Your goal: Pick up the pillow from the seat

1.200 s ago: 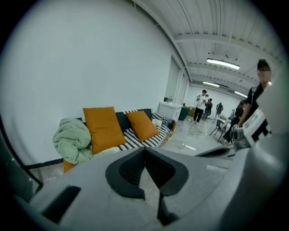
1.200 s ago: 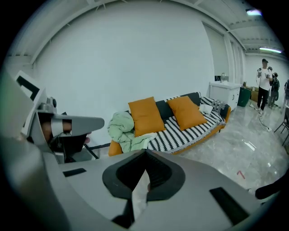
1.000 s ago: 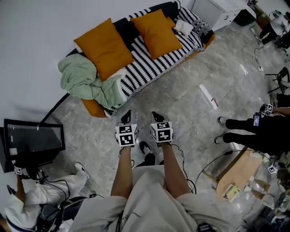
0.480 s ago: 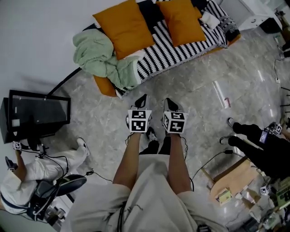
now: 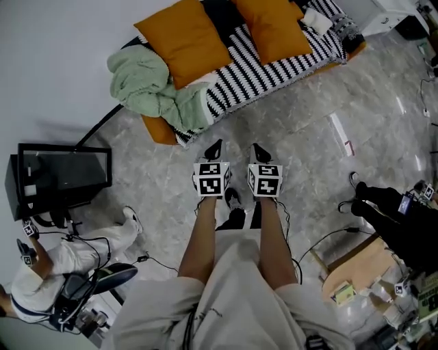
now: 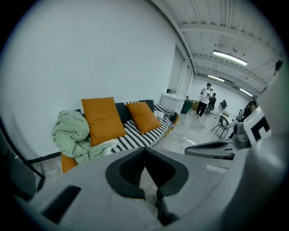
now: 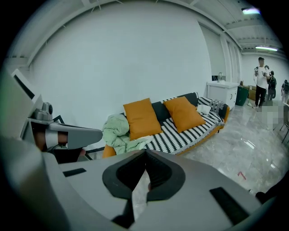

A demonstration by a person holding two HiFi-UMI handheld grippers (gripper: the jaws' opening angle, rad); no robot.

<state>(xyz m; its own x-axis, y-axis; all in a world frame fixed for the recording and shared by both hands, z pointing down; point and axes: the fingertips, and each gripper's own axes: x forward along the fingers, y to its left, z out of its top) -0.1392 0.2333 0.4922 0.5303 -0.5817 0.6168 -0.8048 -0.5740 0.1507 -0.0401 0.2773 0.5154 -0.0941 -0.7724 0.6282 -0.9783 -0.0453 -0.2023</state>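
**Both grippers pressed shut, well short of the seat**

A pale grey marbled floor [image 5: 308, 137] is seen underfoot, and a plain white wall [image 5: 55, 61] is seen behind the seat. Through the gripper views a long, bright hall is shown, with strip lights overhead and a white cabinet [image 7: 221, 92] past the sofa's end.

One seat [image 5: 274, 74] is counted, draped in a black-and-white striped cover. Two orange pillows are propped against its back: the left-hand pillow [image 5: 183, 41] and the right-hand pillow [image 5: 272, 26]. Both are untouched. One crumpled green blanket [image 5: 147, 85] is heaped at the near end, touching the left-hand pillow, and one small white cushion [image 5: 316, 19] is laid at the far end.

Two grippers are held side by side over the floor, well apart from the seat. The left gripper [image 5: 216, 145] is shown with its jaws pressed together at the tips, and nothing is pinched. The right gripper [image 5: 257, 147] is closed in the same way and is also empty.

One dark monitor [image 5: 65, 179] is stood by the wall. One seated person [image 5: 61, 266] is seen below it, and another person [image 5: 393, 212] is seen at the right edge.
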